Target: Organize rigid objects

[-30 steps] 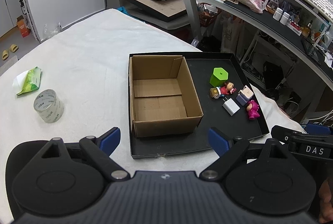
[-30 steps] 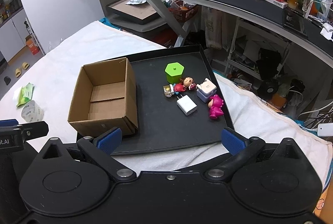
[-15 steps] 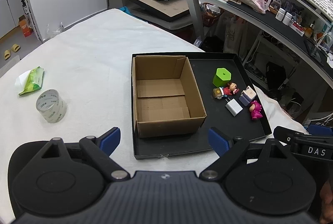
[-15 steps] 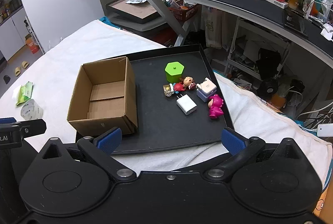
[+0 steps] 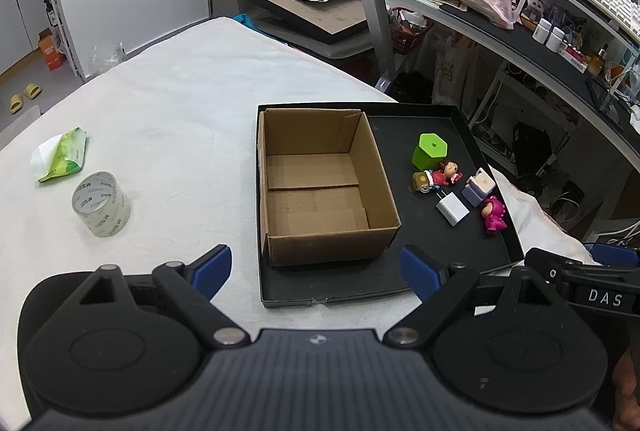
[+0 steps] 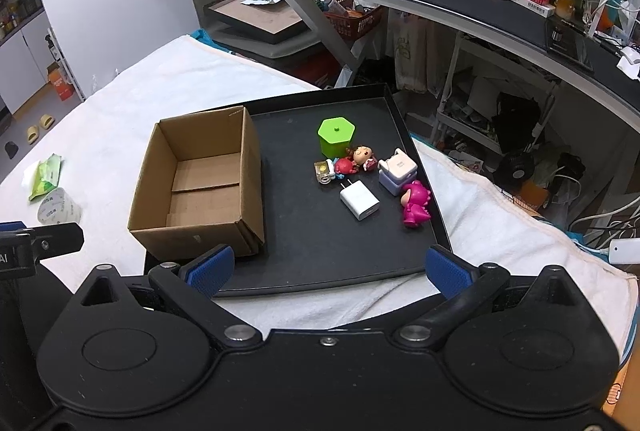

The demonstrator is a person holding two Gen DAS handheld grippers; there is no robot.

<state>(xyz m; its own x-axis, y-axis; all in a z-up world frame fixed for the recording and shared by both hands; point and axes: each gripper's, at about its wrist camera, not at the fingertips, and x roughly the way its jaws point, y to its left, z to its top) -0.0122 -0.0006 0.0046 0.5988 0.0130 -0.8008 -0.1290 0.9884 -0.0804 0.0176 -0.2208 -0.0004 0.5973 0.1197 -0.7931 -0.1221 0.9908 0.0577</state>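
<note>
Both jaws gape empty; the cardboard box [image 6: 200, 187] holds nothing, every toy [image 6: 416, 205] waits on the black tray [image 6: 320, 255].

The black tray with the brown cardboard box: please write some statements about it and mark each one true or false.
1. The brown cardboard box holds nothing. True.
2. The green hexagonal container is inside the box. False: it stands on the black tray.
3. The white charger block lies on the tray. True.
4. The right gripper grips the pink dinosaur figure. False: it is open, apart from it.
5. The clear tape roll is on the tray. False: it is on the white cloth.
</note>
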